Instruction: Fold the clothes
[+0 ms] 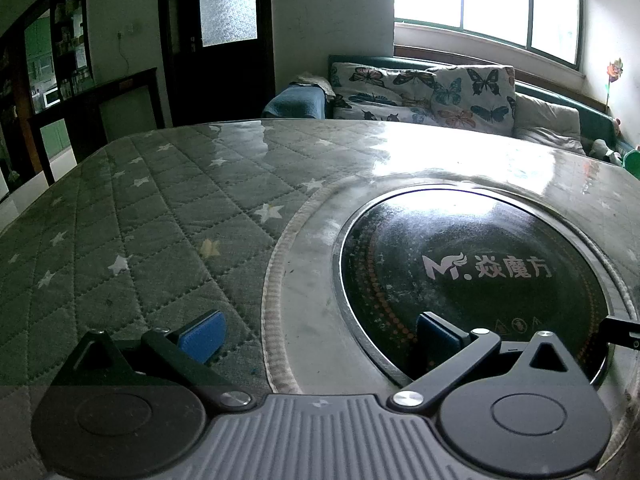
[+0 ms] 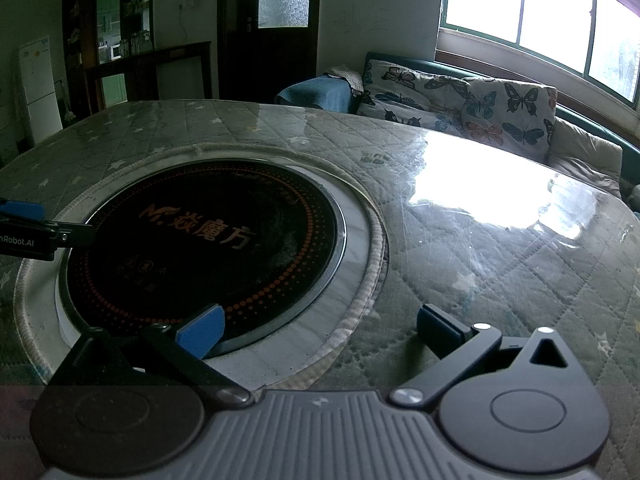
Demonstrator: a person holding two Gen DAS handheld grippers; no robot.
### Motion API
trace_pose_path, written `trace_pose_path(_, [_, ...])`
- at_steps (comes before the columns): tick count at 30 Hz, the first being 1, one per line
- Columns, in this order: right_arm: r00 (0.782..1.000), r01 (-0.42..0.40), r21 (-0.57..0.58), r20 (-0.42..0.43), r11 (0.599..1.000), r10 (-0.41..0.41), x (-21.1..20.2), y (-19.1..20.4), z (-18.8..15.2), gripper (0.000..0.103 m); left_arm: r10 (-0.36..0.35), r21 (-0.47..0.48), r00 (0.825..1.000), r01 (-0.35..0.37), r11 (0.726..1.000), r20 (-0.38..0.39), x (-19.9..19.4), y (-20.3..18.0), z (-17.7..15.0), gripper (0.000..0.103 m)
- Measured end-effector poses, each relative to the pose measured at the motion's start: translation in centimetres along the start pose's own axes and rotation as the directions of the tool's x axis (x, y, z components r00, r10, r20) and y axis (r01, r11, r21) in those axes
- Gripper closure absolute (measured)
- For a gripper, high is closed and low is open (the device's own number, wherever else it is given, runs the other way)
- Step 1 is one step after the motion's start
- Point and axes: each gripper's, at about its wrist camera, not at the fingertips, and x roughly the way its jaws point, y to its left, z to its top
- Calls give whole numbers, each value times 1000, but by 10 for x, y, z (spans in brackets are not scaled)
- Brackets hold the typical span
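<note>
No garment shows in either view. My left gripper [image 1: 320, 336] is open and empty, its blue pads wide apart, low over the table between the quilted cover and the black hob. My right gripper [image 2: 320, 328] is open and empty too, low over the hob's right rim. The left gripper also shows at the left edge of the right wrist view [image 2: 28, 228]. A tip of the right gripper shows at the right edge of the left wrist view [image 1: 622, 330].
The table wears a grey-green quilted cover with white stars [image 1: 140, 208] under clear glass. A round black induction hob [image 1: 472, 280] sits sunk in the middle, also in the right wrist view [image 2: 208, 240]. A sofa with butterfly cushions [image 2: 460, 96] stands behind, under a window.
</note>
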Motion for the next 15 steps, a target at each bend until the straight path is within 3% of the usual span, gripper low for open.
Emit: trace_pose_path(15, [1000,0,0,0,1000,0,0,0,0,0,-4,-3,1000,4,1000,2,-1,-1,2,0])
